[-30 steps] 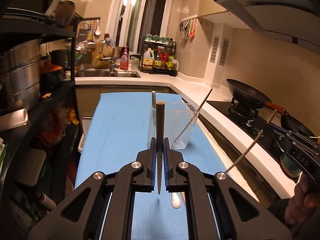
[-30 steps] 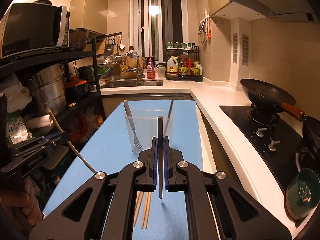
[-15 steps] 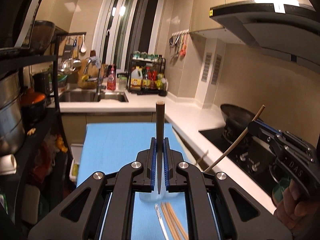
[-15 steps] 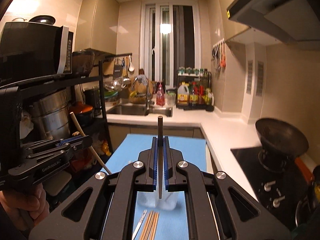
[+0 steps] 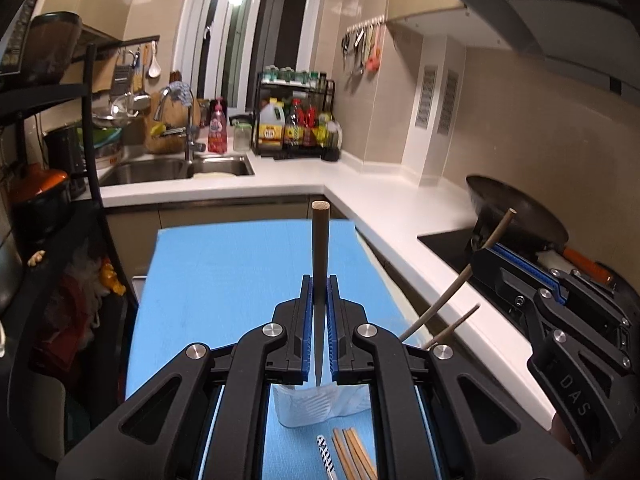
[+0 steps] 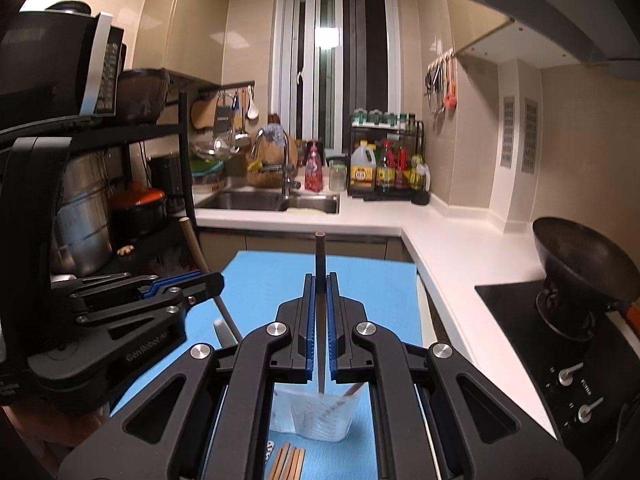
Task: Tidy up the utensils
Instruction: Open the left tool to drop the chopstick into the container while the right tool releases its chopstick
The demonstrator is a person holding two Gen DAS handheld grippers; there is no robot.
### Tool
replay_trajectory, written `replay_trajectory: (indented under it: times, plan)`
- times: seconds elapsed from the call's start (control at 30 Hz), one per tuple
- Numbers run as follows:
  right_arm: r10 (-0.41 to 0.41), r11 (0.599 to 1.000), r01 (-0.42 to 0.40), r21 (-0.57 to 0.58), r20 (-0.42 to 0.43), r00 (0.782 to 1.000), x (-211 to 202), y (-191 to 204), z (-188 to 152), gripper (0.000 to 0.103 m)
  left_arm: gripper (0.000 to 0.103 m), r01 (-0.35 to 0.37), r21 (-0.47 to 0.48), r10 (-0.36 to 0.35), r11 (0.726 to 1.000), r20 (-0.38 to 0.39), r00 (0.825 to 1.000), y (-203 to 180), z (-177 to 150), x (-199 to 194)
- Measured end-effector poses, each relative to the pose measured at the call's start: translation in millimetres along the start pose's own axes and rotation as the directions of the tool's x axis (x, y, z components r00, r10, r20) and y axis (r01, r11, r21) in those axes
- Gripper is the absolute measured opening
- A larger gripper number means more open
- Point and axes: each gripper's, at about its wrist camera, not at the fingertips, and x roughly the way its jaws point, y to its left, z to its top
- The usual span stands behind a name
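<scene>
Both grippers pulled back from cup (image 5: 320, 404); right gripper (image 5: 486, 258) marked "DAS".

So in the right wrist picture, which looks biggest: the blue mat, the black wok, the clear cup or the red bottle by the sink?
Largest to smallest, as they look:
1. blue mat
2. black wok
3. clear cup, partly hidden by the claw
4. red bottle
The cup is much nearer the camera, so its real rank against the bottle is unsure.

Clear cup (image 5: 320, 408) upright on blue mat; loose wooden chopsticks (image 5: 354, 454) flat just beside it.

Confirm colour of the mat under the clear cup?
Light blue mat, plain; clearest in the left wrist view.
</scene>
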Motion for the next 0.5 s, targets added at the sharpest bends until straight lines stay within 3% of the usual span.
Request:
replay_trajectory:
  times: [0.07, 0.13, 0.23, 0.5]
  plan:
    - [0.01, 1.0, -0.01, 0.002, -0.031, 0.999, 3.2, 0.7, -7.4, 0.007, 0.007, -0.006, 0.022, 0.007, 1.0, -0.022, 1.0, -4.6, -6.5, 6.8]
    - [0.003, 1.0, -0.004, -0.005, -0.049, 0.999, 2.1, 1.5, -11.9, 0.024, 0.011, -0.01, 0.038, 0.012, 0.999, -0.037, 0.999, -8.1, -12.4, 7.9]
    - [-0.008, 1.0, 0.008, -0.019, -0.036, 0.999, -11.2, 2.0, -16.2, 0.028, 0.042, -0.014, 0.05, 0.014, 0.999, -0.004, 1.0, -9.8, -15.6, -7.5]
    - [-0.018, 1.0, 0.018, 0.009, 0.034, 0.999, -70.5, -1.2, -29.4, 0.028, 0.042, -0.045, 0.045, 0.042, 0.998, 0.077, 0.996, -7.5, -34.1, -67.1]
